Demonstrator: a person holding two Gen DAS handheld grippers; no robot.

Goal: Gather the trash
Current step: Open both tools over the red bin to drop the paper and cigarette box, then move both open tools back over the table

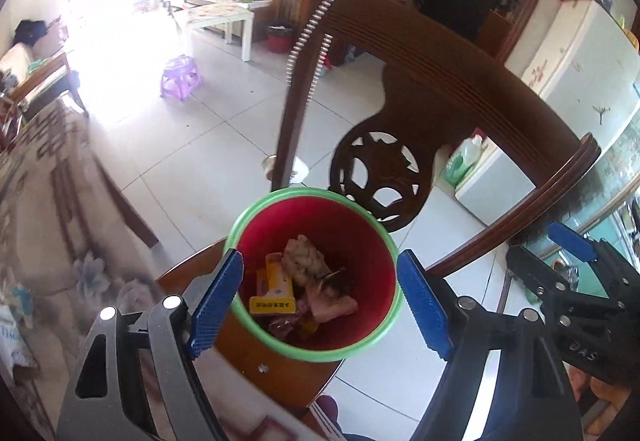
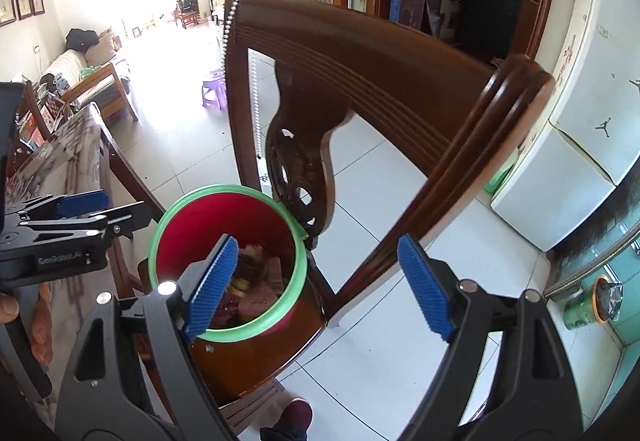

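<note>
A red bin with a green rim (image 1: 304, 193) stands on a wooden chair seat (image 1: 256, 365). Inside lie a yellow box (image 1: 276, 289), a crumpled wad (image 1: 304, 259) and other scraps. My left gripper (image 1: 320, 305) hovers above the bin's mouth, open, with nothing between its blue pads. My right gripper (image 1: 548, 257) shows at the right edge of that view. In the right wrist view the bin's green rim (image 2: 160, 241) sits under my right gripper (image 2: 320, 287), which is open and empty, its left pad over the bin's mouth. My left gripper (image 2: 116, 207) reaches in from the left.
The carved chair back (image 2: 360, 53) rises right behind the bin. A table with a patterned cloth (image 1: 48, 201) lies to the left and a white fridge (image 2: 592, 81) to the right. A purple stool (image 1: 180, 75) stands on the tiled floor; a person's shoe (image 2: 296, 415) is below.
</note>
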